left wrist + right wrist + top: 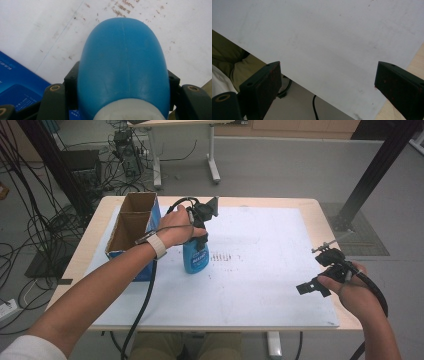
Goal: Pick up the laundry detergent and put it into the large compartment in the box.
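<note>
high view: left gripper [199, 222] clamped on blue bottle [196, 254], which stands upright on white sheet [260, 270], just right of the open cardboard box [131, 227]. Right gripper [327, 270] well right of the bottle, near the sheet's edge, holding nothing.
left gripper view: bottle [123, 65] squeezed between both jaws at the shoulder, above the white neck; blue box wall [17, 82] beside it.
right gripper view: jaws wide apart, nothing between, over the sheet [324, 42] edge.
handling: likely rigid plastic, smooth, slippery, rounded; weight depends on fill, cannot tell. Grip low on the shoulder or neck; keep upright.
</note>
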### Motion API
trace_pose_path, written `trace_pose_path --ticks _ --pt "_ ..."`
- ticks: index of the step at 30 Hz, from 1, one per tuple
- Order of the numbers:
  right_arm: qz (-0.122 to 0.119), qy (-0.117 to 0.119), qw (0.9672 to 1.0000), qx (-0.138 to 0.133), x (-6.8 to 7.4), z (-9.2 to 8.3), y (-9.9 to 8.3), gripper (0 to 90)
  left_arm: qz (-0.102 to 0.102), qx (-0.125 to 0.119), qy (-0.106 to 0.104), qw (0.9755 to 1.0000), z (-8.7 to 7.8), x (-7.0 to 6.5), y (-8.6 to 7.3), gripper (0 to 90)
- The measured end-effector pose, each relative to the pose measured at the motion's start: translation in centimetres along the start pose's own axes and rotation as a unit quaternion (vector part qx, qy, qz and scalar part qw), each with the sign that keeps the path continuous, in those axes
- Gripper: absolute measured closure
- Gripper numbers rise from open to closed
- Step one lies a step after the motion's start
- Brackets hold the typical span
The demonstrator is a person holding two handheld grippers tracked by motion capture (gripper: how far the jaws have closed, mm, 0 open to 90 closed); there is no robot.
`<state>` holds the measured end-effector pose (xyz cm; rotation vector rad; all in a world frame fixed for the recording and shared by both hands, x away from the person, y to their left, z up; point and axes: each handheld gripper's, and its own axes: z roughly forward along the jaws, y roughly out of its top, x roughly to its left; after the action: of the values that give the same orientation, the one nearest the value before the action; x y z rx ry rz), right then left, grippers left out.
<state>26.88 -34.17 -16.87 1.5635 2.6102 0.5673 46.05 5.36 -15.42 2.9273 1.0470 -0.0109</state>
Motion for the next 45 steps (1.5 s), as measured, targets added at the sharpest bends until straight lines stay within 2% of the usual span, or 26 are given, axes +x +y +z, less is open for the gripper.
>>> trace_pose_path --ticks 45 --pt "0.0 -0.004 1.0 0.002 0.34 -0.12 0.17 7.3 -0.005 -0.002 -0.001 1.0 0.04 0.03 -0.09 38.4"
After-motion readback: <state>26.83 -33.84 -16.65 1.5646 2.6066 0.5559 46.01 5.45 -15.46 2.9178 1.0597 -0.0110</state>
